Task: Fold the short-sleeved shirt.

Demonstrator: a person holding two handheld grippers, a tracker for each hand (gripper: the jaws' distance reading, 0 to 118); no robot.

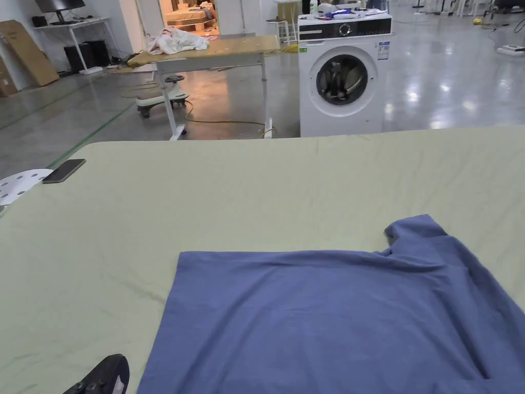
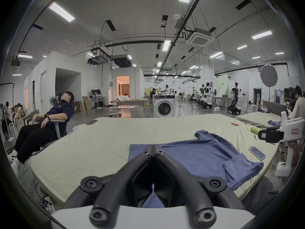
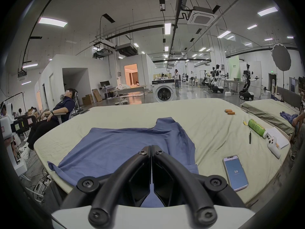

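The short-sleeved shirt (image 1: 328, 318) is plain dusty blue with no print. It lies on a bed (image 1: 256, 190) covered in a pale yellow-green sheet. The left tongs (image 2: 153, 147) and the right tongs (image 3: 151, 147) are matte black on white bodies. The washing machine (image 1: 343, 77) is white with a black control strip and a dark drum. A phone (image 3: 235, 172) shows a blue screen in a pale frame; another phone (image 1: 64, 170) is dark grey. The bottle (image 3: 256, 129) is bright green with a white cap, and the batteries (image 3: 229, 112) are orange. The floor (image 1: 451, 87) is glossy grey.
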